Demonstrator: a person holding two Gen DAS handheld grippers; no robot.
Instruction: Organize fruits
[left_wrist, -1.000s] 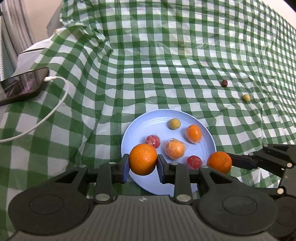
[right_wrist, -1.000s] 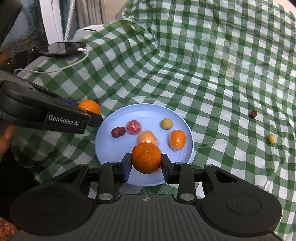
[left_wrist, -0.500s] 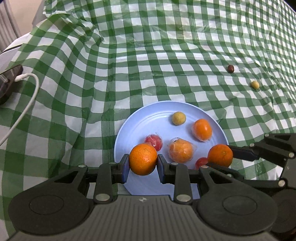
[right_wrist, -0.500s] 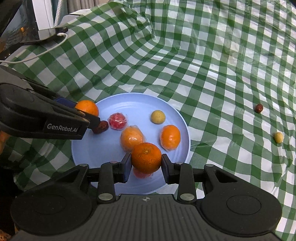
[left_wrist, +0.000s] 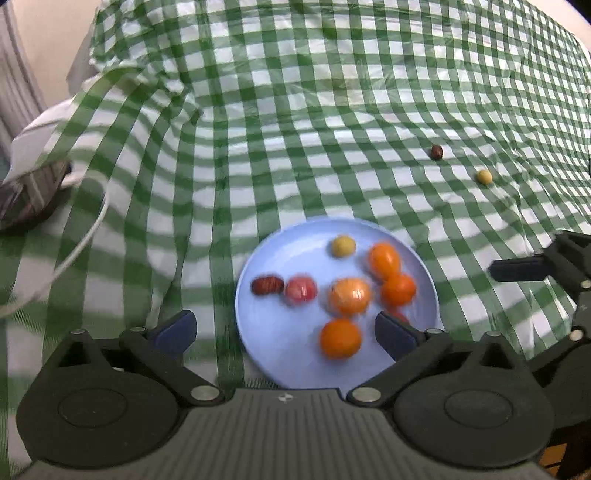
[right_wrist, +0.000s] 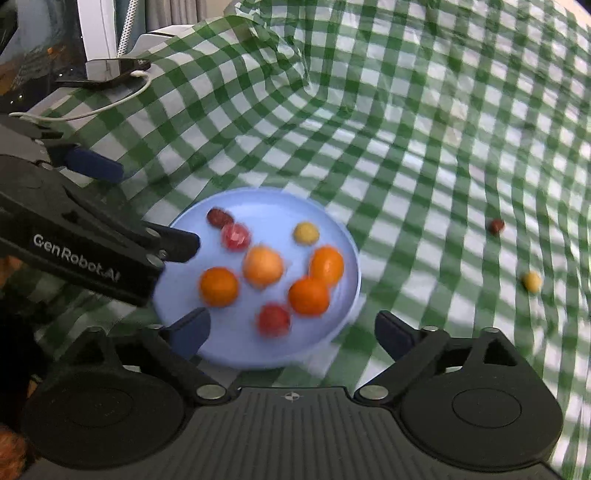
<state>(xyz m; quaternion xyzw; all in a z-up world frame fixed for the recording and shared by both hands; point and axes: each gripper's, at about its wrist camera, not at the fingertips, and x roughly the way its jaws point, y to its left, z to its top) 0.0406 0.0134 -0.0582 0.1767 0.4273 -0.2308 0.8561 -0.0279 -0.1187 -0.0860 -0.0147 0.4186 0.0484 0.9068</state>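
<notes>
Our left hand-held gripper (left_wrist: 284, 328) and right hand-held gripper (right_wrist: 291, 330) have just been opening and now stand wide, nothing pressed between the pads; each orange (left_wrist: 340, 338) (right_wrist: 308, 296) lies free on the blue plate (left_wrist: 273, 354) among the other fruit. We should lift straight away without nudging them, then go for the brown fruit (left_wrist: 437, 151) and yellow fruit (left_wrist: 484, 177) left on the cloth (left_wrist: 295, 129), well apart from the plate.
</notes>
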